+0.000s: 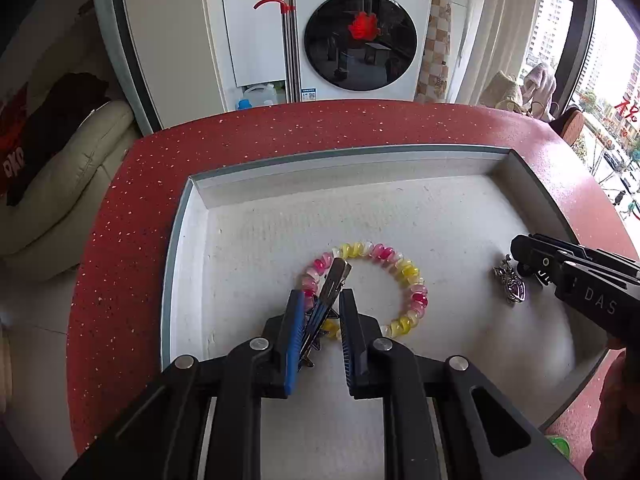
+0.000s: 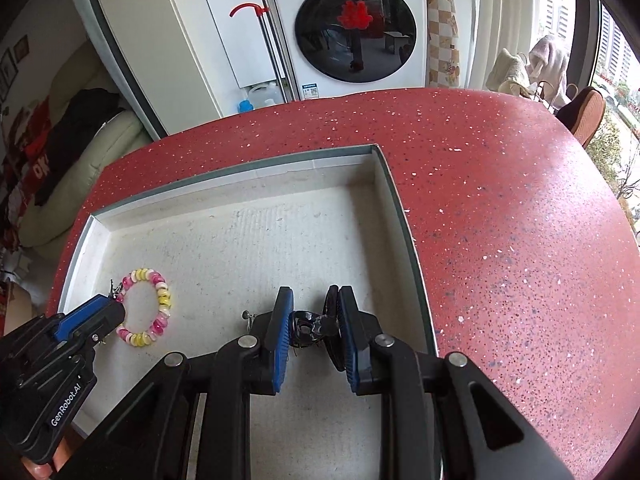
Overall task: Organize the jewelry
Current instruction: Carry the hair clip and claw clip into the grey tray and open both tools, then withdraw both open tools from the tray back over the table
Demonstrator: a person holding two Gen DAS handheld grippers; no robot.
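Left gripper [image 1: 322,300] grasps a clip [image 1: 330,280] over the bracelet [image 1: 404,268]; right gripper [image 2: 314,308] grasps a pendant [image 2: 306,330] above the tray [image 2: 394,184].

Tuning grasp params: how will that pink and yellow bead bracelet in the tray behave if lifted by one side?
The bead bracelet is probably floppy: separate beads on a string, so it should sag out of round. The glossy beads look slippery. Lying flat in the tray, it seems unlikely to roll.
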